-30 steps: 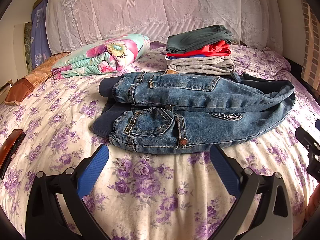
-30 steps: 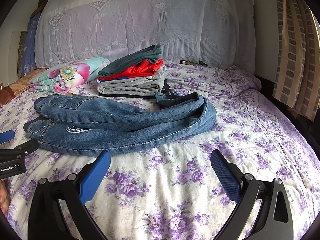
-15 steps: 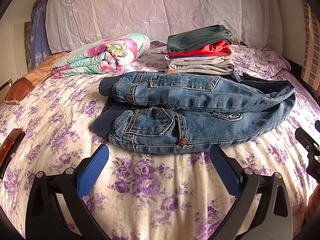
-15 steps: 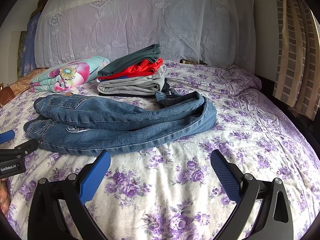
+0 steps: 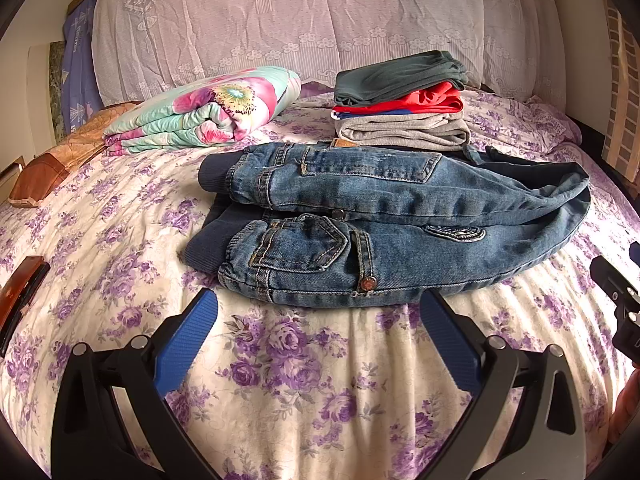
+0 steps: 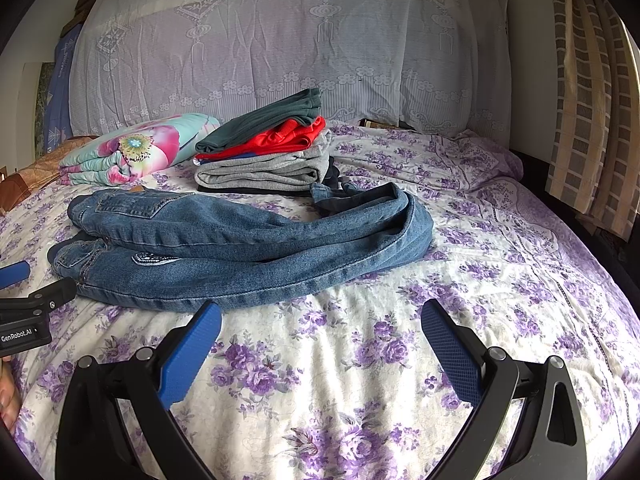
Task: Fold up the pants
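Note:
A pair of blue jeans [image 5: 400, 220] lies on the floral bedspread, folded lengthwise, waistband to the left and legs curling back at the right [image 6: 248, 248]. My left gripper [image 5: 318, 304] hovers open just in front of the waist end, blue pads wide apart, nothing between them. My right gripper [image 6: 320, 314] is open too, near the jeans' front edge by the legs. Each gripper shows at the edge of the other's view: the right one [image 5: 620, 300] and the left one [image 6: 28, 304].
A stack of folded clothes [image 5: 400, 108], dark green, red and grey, sits right behind the jeans. A rolled floral quilt [image 5: 208, 112] lies at the back left. A brown case [image 5: 20, 300] rests at the left bed edge. Curtains [image 6: 592, 100] hang at the right.

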Available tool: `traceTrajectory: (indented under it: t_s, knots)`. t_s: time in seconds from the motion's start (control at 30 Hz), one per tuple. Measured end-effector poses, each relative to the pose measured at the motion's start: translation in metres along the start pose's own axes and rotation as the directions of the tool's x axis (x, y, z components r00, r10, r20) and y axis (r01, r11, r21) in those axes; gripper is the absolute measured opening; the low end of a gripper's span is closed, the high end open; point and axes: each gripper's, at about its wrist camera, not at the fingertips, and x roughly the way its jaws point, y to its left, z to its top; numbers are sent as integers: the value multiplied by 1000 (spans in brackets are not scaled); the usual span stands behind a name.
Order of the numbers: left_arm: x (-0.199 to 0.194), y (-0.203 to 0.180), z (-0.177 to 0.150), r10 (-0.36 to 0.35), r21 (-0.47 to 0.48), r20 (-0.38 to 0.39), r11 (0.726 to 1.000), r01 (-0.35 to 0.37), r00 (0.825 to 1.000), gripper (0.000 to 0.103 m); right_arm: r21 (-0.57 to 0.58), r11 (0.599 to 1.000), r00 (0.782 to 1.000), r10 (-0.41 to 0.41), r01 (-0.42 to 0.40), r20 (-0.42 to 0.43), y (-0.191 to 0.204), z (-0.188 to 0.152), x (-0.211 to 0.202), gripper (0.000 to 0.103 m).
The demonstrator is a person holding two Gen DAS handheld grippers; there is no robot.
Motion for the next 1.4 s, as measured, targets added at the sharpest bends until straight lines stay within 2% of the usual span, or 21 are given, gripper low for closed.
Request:
traceTrajectory:
  t_s: [0.53,0.7,0.8,0.93,1.0,1.1,1.2,1.27,1.33,1.4]
  knots:
    - [1,1,0,-3,-2,-3,1000,3,1000,98,1,1000,1000,1,-1,-2,0,1,0,100]
    - [10,2,-1,-24,-6,-53,1000,24,998,98,2,1000,1000,1,-1,-4,0,2,1,100]
    - [27,2,-2,-58,-24,-144,998,55,988,98,5,1000,1000,3,-3,-10,0,-2,1,100]
    - [54,10,-5,-150,-107,-291,986,124,945,98,14,1000,1000,9,-9,-21,-1,-1,5,100]
    - [53,9,-8,-157,-108,-284,985,132,946,98,26,1000,999,17,-16,-33,-5,-3,9,100]
    - [51,-2,-12,-129,-44,-304,992,121,944,99,43,999,998,33,-31,-57,-7,-3,11,100]
    - [47,-14,-17,-116,-13,-327,993,118,938,99,57,997,991,54,-47,-125,-7,-6,21,100]
    - [44,-14,-16,-133,-3,-345,990,141,929,99,76,996,982,62,-49,-178,-8,-8,29,100]
    - [41,-3,-11,-209,-68,-341,978,197,917,98,122,990,974,100,-75,-205,-15,-11,35,100]
    - [44,12,-5,-309,-173,-316,948,266,897,98,208,970,964,170,-127,-206,-28,-14,37,100]
